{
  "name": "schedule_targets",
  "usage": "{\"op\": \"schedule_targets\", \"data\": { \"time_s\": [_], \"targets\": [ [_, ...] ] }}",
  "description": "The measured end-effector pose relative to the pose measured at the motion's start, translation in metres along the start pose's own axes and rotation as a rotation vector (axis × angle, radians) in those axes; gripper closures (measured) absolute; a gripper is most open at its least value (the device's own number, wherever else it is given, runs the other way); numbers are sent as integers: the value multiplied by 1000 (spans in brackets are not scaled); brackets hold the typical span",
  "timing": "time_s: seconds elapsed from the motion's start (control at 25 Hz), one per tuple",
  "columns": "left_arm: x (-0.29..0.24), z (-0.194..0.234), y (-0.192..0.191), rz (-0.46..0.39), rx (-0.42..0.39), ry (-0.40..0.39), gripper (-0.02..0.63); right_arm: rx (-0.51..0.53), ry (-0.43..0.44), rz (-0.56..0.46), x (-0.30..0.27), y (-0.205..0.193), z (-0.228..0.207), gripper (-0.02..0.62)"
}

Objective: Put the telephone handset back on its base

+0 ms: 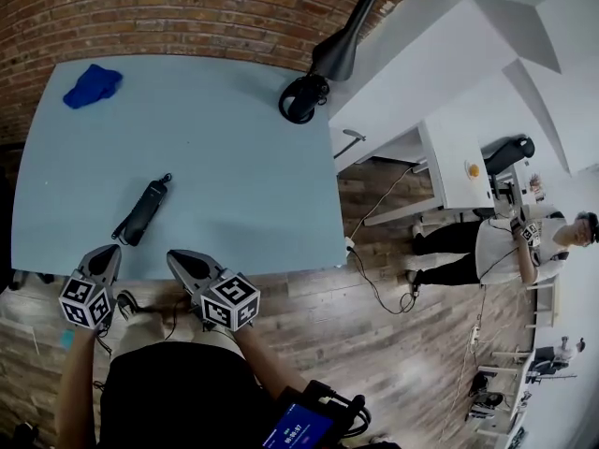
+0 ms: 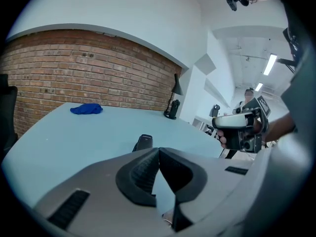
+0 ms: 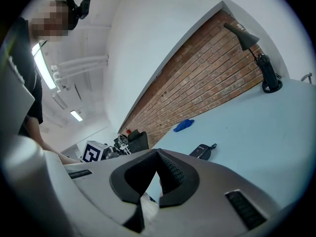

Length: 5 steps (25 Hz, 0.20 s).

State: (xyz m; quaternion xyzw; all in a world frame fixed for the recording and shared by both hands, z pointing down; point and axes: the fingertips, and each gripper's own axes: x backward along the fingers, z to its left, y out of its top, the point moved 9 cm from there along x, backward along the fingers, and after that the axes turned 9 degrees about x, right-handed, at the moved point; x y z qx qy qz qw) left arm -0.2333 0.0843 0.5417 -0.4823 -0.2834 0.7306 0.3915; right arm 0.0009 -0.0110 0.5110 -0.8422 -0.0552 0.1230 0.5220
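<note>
The black telephone handset point(image 1: 142, 211) lies flat on the light blue table point(image 1: 234, 176), near its front left. The black base point(image 1: 302, 98) stands at the table's far right edge. Both grippers hover at the front edge, just short of the handset. My left gripper point(image 1: 107, 253) is shut and empty, with the handset point(image 2: 143, 142) right ahead of its tips point(image 2: 158, 149) and the base point(image 2: 172, 109) far beyond. My right gripper point(image 1: 183, 259) is also shut with nothing in it point(image 3: 158, 151); the handset point(image 3: 201, 152) and base point(image 3: 270, 80) lie ahead of it.
A blue cloth point(image 1: 92, 84) lies at the table's far left corner. A black lamp point(image 1: 343, 43) leans over the base. A brick wall point(image 1: 187, 7) runs behind the table. White desks point(image 1: 449, 157) and a person point(image 1: 505, 246) are off to the right, over a wooden floor with cables.
</note>
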Motion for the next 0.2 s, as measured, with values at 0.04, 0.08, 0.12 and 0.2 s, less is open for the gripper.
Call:
{"op": "schedule_targets", "data": {
  "time_s": [0.04, 0.08, 0.12, 0.2],
  "targets": [
    [0, -1, -1, 2, 0, 1, 580, -2, 0, 1, 1, -1, -1, 578],
    [-1, -2, -2, 4, -1, 2, 579, -3, -1, 1, 3, -1, -2, 578],
    [-2, -3, -2, 7, -2, 3, 578, -5, -1, 3, 5, -1, -2, 578],
    [-4, -5, -4, 14, -4, 6, 579, -8, -2, 5, 9, -2, -4, 578]
  ]
}}
